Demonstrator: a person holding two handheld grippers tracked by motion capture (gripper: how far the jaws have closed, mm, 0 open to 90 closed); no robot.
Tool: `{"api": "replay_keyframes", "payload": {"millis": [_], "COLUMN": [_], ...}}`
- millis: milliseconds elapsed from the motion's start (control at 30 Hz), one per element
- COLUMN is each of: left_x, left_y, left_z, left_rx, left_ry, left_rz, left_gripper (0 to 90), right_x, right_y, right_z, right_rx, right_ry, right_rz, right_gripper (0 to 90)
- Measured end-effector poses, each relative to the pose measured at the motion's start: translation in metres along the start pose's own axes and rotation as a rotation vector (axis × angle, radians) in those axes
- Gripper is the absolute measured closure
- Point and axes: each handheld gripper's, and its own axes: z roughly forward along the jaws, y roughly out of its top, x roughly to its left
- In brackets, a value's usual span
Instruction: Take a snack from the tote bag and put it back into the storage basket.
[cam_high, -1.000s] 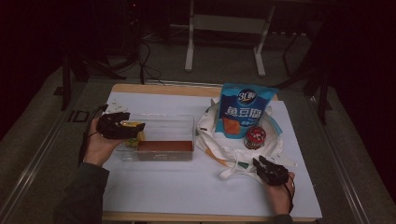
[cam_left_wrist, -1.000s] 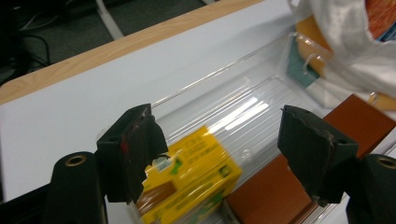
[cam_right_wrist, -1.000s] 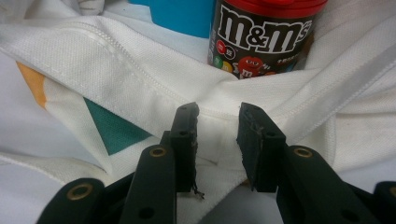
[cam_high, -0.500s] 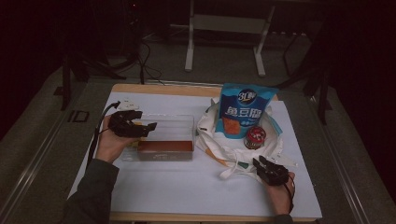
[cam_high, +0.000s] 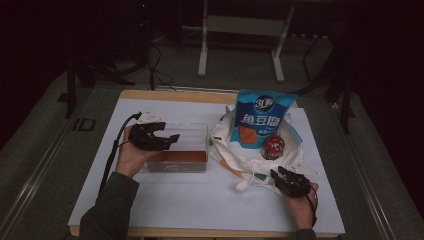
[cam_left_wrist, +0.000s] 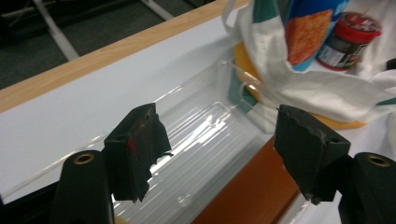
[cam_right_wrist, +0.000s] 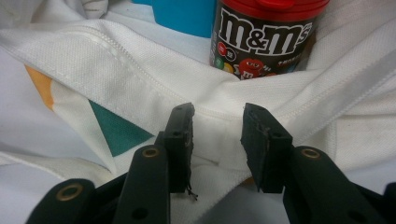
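High view: a person sits at a wooden table (cam_high: 165, 94) covered with a white sheet (cam_high: 200, 195), one gripper in each hand.
Left gripper (cam_high: 167, 140): held over the left part of the clear plastic box (cam_high: 196, 131); its jaws stand apart with nothing between them, and they have just been closing a little.
Left gripper view: the two black jaws hang above the box's ribbed transparent floor (cam_left_wrist: 201, 140); an orange panel (cam_left_wrist: 252, 186) shows along the box's near side.
Clear plastic box: rests on the sheet, left of centre, just beside the white cloth bag (cam_high: 235, 160).
Right gripper (cam_high: 279, 175): sits at the near right of the sheet, at the bag's front edge; its jaws have just been opening.
Right gripper view: a fold of the white fabric (cam_right_wrist: 219, 135) lies in the gap between the jaws; the pads stand clear of it, not pressing.
White cloth bag: lies crumpled right of the box, with teal and orange patches.
Blue snack pouch (cam_high: 262, 117): stands upright on the bag, toward the far side.
M&M's jar (cam_high: 273, 147): dark with a red lid, upright just in front of the pouch, beyond the right gripper.
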Motion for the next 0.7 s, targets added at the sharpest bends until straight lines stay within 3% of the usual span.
{"api": "replay_keyframes", "payload": {"millis": [167,367,700], "left_x": [-0.005,-0.010,-0.025], "left_y": [-0.002,-0.008,-0.016], "left_z": [0.002,0.008,0.014], "left_rx": [0.005,0.000,0.001], "left_ry": [-0.005,-0.025,-0.046], "left_rz": [0.018,0.026,0.050], "left_gripper": [34.6,40.1,41.1], "right_x": [0.000,-0.002,-0.004], "right_y": [0.004,0.012,0.031], "right_z": [-0.003,-0.012,-0.029], "right_rx": [0.017,0.025,0.033], "right_ry": [-0.002,0.032,0.045], "right_rz": [0.000,-0.006,-0.080], "right_gripper": [59.5,57.4,58.7]}}
